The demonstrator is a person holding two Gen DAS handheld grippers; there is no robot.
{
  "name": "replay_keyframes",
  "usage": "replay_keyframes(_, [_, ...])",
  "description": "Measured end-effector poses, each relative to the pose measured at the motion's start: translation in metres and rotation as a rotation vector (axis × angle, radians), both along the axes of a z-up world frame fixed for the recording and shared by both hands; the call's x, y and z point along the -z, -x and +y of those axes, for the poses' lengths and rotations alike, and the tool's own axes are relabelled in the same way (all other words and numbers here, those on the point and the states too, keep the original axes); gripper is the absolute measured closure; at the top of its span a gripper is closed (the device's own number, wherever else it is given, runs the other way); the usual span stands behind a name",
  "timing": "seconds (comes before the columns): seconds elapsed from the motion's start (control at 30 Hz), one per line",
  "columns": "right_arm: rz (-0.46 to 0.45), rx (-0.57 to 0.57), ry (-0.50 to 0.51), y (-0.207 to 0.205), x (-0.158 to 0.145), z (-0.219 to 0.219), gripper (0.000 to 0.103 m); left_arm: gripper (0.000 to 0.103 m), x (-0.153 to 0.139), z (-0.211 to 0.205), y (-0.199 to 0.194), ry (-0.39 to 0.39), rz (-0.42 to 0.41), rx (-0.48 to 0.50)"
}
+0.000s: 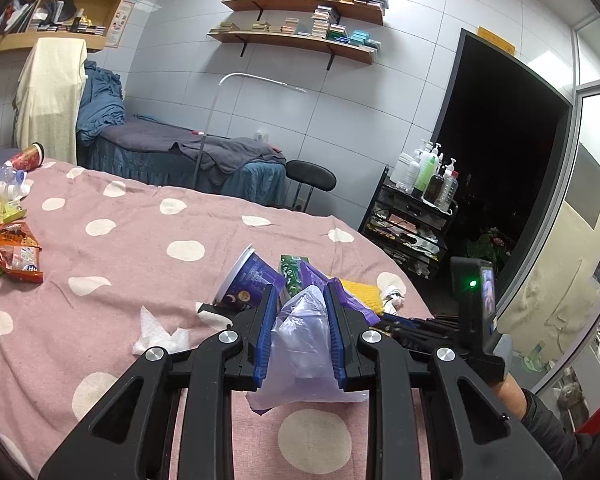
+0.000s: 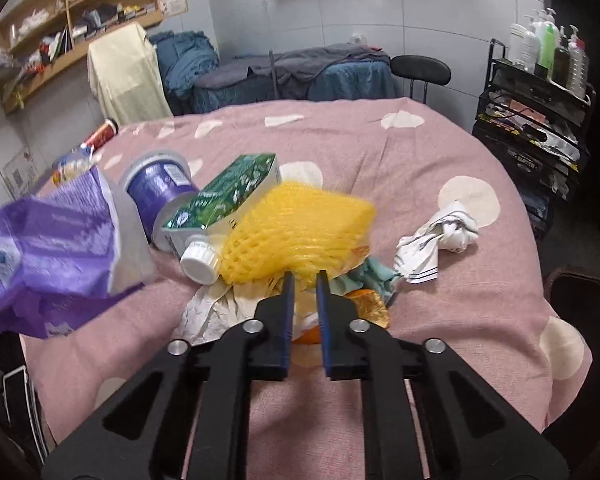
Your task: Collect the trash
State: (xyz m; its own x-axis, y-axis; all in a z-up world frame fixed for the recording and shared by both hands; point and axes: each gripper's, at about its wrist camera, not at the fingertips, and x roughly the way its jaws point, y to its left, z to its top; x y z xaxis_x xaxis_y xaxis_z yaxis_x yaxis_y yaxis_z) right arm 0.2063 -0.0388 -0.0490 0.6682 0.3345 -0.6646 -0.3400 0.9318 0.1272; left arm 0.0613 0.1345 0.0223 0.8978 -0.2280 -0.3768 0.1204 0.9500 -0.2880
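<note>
Two hand-held grippers: left [image 1: 299, 296] pinches purple bag [image 1: 304, 344], right [image 2: 302, 280] clamps yellow net [image 2: 300, 226]

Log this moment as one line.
left claw: shut on plastic bag | right claw: shut on yellow net | trash on bedspread

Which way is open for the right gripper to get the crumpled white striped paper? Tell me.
Probably none yet. The right gripper looks already shut on the yellow foam net, so it must let that go first. Otherwise the crumpled paper lies uncovered on the pink spread, to its right.
</note>
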Motion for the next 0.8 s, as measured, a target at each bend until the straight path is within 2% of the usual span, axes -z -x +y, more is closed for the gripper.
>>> replay_keyframes(0.1, [-0.026, 0.016, -0.020, 0.005, -0.006, -0.011, 0.097, 0.079, 0.000, -0.003, 0.000, 0.005, 0.002, 0.009])
replay_keyframes(0.2, [-0.064, 0.009, 0.006, 0.008, -0.012, -0.015, 0.097, 0.079, 0.000, -0.006, 0.000, 0.001, 0.000, 0.016])
replay_keyframes(0.23, [-0.065, 0.013, 0.023, 0.007, -0.012, -0.015, 0.094, 0.079, 0.000, -0.007, 0.000, 0.003, 0.000, 0.019])
replay_keyframes(0.3, [-0.059, 0.005, 0.023, 0.006, -0.012, -0.015, 0.058, 0.079, 0.000, -0.009, 0.000, 0.004, 0.000, 0.020])
replay_keyframes(0.33, [-0.068, 0.004, -0.005, 0.007, -0.014, -0.018, 0.020, 0.079, 0.000, -0.009, 0.001, 0.004, 0.000, 0.020])
replay_keyframes(0.37, [-0.092, 0.004, -0.038, 0.009, -0.017, -0.020, 0.015, 0.079, 0.000, -0.009, 0.001, 0.003, 0.001, 0.020])
replay_keyframes(0.5, [-0.089, -0.035, 0.024, 0.001, -0.021, -0.003, 0.022, 0.079, 0.000, -0.009, 0.001, 0.002, 0.006, 0.018])
replay_keyframes(0.6, [-0.038, -0.050, 0.055, -0.021, -0.014, 0.008, 0.026, 0.079, -0.002, -0.010, 0.004, -0.001, 0.004, 0.009])
replay_keyframes(0.63, [-0.002, -0.055, 0.052, -0.030, -0.009, 0.009, 0.036, 0.079, -0.002, -0.010, 0.005, -0.004, 0.004, 0.005])
replay_keyframes(0.67, [0.036, -0.065, 0.044, -0.038, -0.004, 0.011, 0.059, 0.079, -0.001, -0.010, 0.005, -0.004, 0.006, 0.004])
replay_keyframes(0.73, [0.067, -0.083, 0.040, -0.045, 0.003, 0.014, 0.087, 0.079, -0.001, -0.009, 0.006, 0.003, 0.010, 0.005])
replay_keyframes(0.8, [0.050, -0.086, 0.027, -0.042, 0.002, 0.013, 0.090, 0.079, -0.001, -0.010, 0.007, -0.004, 0.009, 0.001])
